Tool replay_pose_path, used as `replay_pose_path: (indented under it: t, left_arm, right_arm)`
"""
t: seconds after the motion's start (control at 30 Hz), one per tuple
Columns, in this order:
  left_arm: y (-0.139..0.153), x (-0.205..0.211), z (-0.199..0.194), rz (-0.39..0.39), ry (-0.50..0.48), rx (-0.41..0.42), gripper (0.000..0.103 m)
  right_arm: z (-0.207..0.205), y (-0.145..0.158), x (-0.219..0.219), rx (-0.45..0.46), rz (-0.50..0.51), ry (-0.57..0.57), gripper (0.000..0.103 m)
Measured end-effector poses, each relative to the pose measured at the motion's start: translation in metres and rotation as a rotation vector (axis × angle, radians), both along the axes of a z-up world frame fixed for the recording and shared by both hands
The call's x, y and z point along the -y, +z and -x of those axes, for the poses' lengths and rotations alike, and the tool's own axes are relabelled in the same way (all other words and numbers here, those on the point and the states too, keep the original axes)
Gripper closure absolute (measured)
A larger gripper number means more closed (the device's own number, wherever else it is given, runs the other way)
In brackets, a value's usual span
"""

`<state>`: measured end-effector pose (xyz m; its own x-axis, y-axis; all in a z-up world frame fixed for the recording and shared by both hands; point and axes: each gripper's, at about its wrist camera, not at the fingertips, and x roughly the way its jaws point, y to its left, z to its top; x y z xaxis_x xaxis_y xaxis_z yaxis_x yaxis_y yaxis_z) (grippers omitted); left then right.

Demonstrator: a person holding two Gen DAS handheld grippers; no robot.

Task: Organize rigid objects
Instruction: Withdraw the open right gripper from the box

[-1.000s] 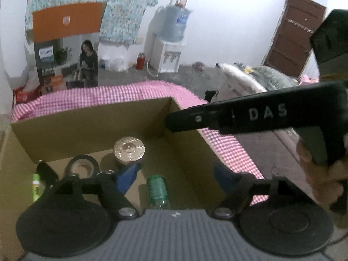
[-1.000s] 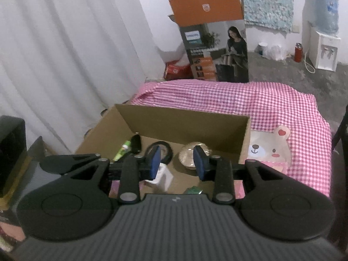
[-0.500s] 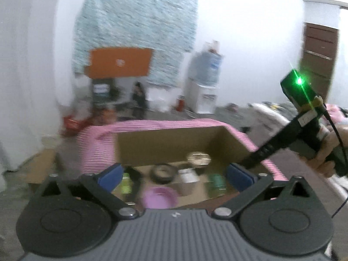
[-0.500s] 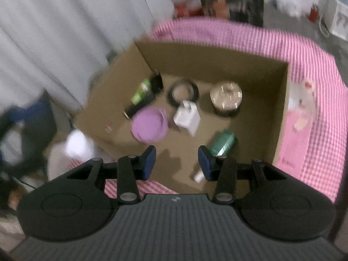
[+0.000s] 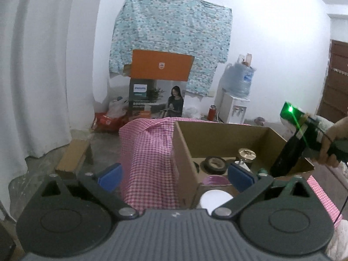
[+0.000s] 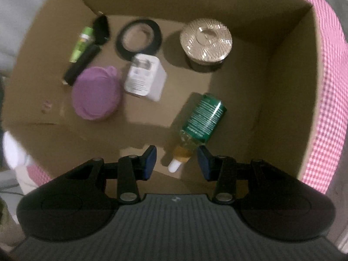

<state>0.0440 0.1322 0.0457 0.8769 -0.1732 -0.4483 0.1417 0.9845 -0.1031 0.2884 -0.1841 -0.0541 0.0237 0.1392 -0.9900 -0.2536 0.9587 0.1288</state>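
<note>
Right wrist view: the right gripper (image 6: 176,160), part open and empty, hangs over the green bottle's (image 6: 201,118) white cap.

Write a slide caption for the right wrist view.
Right gripper, open and empty, points down into cardboard box, above green-labelled bottle.

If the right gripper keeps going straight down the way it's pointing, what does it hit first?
Most likely the green-labelled bottle lying in the cardboard box: its white tip and amber neck sit right between the open fingers of the right gripper. Depth is unclear, so it might graze past to the box floor.
</note>
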Motion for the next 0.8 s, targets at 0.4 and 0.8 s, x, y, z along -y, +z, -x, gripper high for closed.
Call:
replay_pose_path:
  t: [0.4,0.8]
  left_arm:
    - [-0.014,-0.009,-0.006,0.053,0.01,-0.012,0.0]
    - [-0.019,-0.008,-0.009,0.082,0.007,-0.014,0.0]
  right_arm:
    - [-0.017,-0.02,0.007,-0.114,0.034,-0.053,0.083]
    - [0.004,0.038,0.002,0.043,0.089,0.042,0.084]
